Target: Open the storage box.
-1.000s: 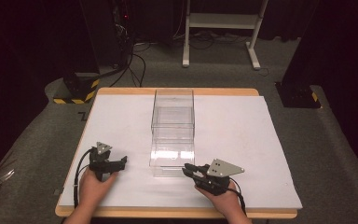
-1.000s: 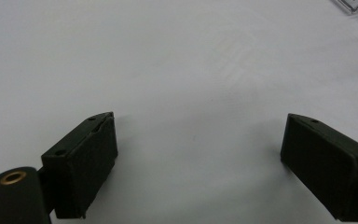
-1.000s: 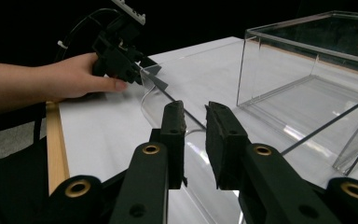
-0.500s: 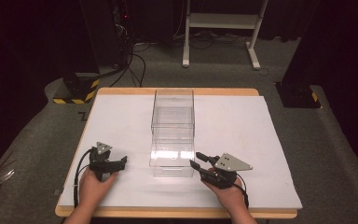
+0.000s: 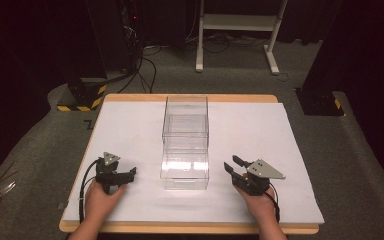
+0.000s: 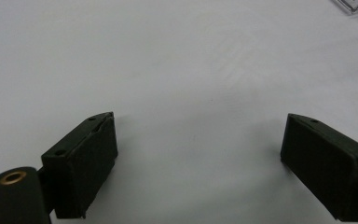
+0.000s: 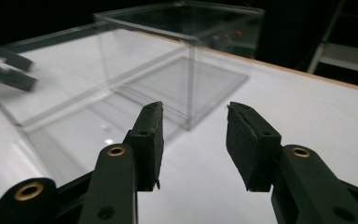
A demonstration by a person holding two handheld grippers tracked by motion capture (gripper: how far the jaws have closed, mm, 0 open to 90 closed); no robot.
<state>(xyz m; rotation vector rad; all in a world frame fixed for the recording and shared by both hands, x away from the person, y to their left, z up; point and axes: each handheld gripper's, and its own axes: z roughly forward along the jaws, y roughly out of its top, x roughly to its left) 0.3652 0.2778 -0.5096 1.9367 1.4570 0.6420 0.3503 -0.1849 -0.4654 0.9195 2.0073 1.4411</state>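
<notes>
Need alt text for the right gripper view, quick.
An open hand-held gripper, its two black jaws apart with nothing between them, points at a clear box on a white table. The other gripper blurs at far left.

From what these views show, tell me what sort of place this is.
Probably a lab or recording studio, not a home: dark curtained surroundings, a white-covered table bearing a clear plastic box, cables on the grey floor, and a hazard-striped stand base behind.

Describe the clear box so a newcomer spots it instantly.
Find the white-covered table. On its centre line stands a transparent box, long, running from the far edge toward the person. It sits between the left gripper and right gripper, both black and open.
</notes>
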